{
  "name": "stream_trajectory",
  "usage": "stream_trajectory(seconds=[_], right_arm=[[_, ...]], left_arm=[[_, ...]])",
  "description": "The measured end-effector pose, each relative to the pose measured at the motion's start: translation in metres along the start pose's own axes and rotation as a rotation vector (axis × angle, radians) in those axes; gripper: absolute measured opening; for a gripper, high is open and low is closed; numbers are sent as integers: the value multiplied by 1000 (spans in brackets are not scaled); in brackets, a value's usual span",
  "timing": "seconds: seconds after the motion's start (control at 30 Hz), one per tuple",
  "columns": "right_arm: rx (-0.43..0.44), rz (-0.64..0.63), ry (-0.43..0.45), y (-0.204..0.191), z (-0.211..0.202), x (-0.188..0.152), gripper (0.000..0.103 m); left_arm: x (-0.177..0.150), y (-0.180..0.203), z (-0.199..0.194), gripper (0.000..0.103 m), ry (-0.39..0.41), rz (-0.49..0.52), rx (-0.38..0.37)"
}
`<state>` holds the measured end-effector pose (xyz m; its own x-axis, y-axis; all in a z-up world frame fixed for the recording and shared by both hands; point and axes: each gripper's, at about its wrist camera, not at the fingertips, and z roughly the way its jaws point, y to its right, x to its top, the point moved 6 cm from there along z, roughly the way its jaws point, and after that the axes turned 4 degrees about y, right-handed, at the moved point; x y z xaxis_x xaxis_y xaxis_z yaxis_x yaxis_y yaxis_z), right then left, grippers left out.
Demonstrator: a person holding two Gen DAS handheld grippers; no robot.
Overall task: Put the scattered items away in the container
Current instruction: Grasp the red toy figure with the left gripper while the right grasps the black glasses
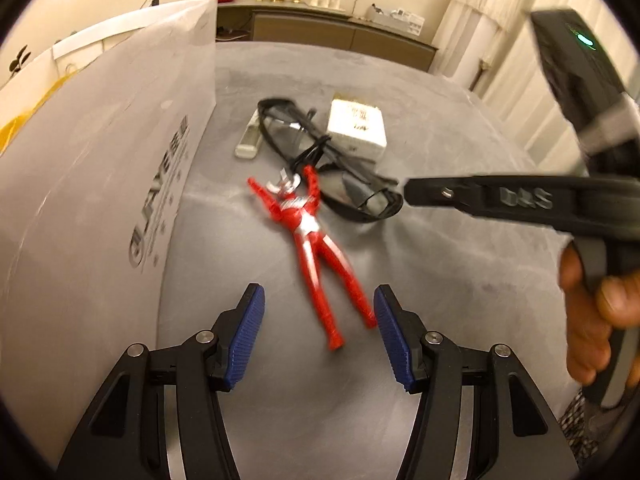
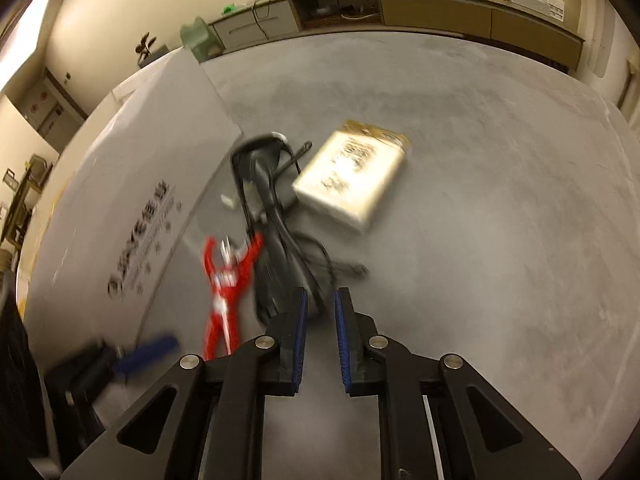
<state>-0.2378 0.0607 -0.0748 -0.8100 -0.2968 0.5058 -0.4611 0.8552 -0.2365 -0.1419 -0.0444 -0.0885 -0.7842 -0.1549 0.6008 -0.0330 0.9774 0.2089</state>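
Left gripper spread over blurred red figure, right gripper nearly shut beside smeared black glasses, grip unclear, box cropped left.

Low in the frame, the left gripper stands wide apart, its ribbed blue pads flanking the legs of a red and silver plastic toy figure lying on the grey table. Above it lie black-framed glasses, a small white box and a pale stick-shaped thing. A large white cardboard box fills the left. From the right, the right gripper reaches the glasses, with a hand on its handle.
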Motion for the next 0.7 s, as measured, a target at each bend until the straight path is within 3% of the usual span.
stream_trajectory(seconds=[0.03,0.1,0.17,0.23,0.27,0.3,0.4,0.47,0.57,0.63,0.7], right_arm=[[1,5,14,2,-7,0,21],[16,14,85,1,-14,12,60],[31,2,126,-4,-7,24,67],[69,-11,130,-13,8,31,67],[91,-8,101,-16,19,28,59],[114,-3,69,-18,29,25,36],[82,-9,22,-13,30,14,30],[15,-48,-11,-10,20,7,19],[-109,-130,-47,0,1,-8,19],[-119,-120,-41,7,-7,-12,21],[-98,-107,-2,6,-7,-7,38]], left_arm=[[3,0,3,60,-1,-5,2],[9,1,10,60,-1,-12,6],[12,3,19,60,-3,-8,17],[12,4,20,60,8,20,30],[11,4,19,59,7,34,36],[8,3,18,59,7,44,41],[-1,0,10,59,2,56,36],[-7,1,2,59,-3,53,17],[-4,5,-1,60,20,56,0],[5,10,3,60,33,72,-4],[12,12,15,60,33,81,7]])
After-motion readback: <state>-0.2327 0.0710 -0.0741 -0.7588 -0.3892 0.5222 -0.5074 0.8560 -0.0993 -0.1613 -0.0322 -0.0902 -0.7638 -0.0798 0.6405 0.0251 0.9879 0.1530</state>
